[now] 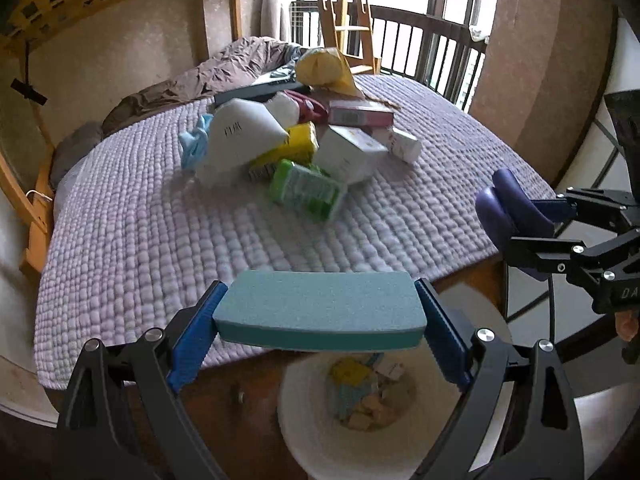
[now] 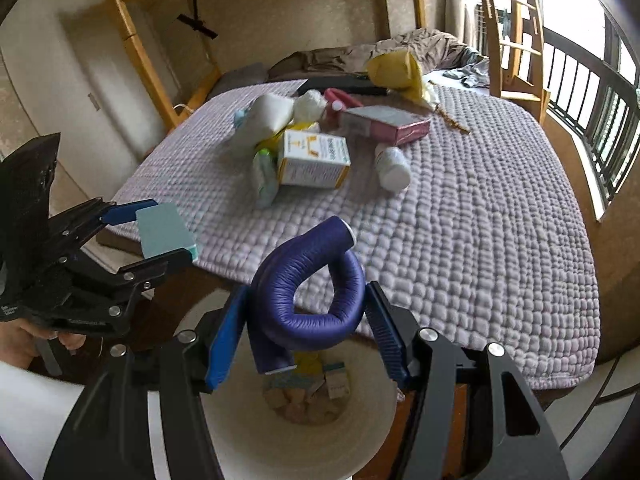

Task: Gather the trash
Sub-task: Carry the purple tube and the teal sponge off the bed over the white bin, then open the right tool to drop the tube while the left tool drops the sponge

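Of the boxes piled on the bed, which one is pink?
The long flat pink box at the back right of the pile; the box with orange trim before it is white, and the green carton is green.

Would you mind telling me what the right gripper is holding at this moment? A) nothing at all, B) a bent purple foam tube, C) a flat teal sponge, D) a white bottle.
B: the right gripper is shut on a bent purple foam tube, held above the white bin, while the teal sponge sits in the left gripper.
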`<state>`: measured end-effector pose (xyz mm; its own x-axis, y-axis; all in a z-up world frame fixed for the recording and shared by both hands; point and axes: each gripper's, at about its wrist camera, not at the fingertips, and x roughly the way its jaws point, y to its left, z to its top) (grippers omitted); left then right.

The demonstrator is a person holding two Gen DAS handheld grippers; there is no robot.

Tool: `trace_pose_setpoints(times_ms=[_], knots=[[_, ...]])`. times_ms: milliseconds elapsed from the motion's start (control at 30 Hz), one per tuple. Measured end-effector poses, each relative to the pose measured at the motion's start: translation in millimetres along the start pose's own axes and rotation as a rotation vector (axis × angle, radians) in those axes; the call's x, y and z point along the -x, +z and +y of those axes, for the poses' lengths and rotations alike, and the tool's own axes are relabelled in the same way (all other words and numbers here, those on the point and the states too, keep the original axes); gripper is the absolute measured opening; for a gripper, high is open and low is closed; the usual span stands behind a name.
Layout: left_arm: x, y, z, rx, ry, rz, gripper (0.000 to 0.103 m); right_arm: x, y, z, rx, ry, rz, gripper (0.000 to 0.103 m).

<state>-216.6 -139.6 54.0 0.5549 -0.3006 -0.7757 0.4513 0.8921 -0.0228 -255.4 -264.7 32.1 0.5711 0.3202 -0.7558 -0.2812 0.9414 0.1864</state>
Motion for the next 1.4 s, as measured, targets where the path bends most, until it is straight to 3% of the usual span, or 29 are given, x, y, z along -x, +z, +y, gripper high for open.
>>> trace_pose_setpoints(times_ms=[567, 1400], knots=[[-4.7, -36.3, -28.6, -0.093, -0.089, 0.093, 0.093, -14.5, -37.9, 12.8, 0.032, 0.071, 0.116, 0.059], [-42.7, -58.8, -36.8, -0.128, -0.140, 0.217, 0.093, -60.7, -76.1, 3.9, -0.040, 0.068, 0.255, 0.060]])
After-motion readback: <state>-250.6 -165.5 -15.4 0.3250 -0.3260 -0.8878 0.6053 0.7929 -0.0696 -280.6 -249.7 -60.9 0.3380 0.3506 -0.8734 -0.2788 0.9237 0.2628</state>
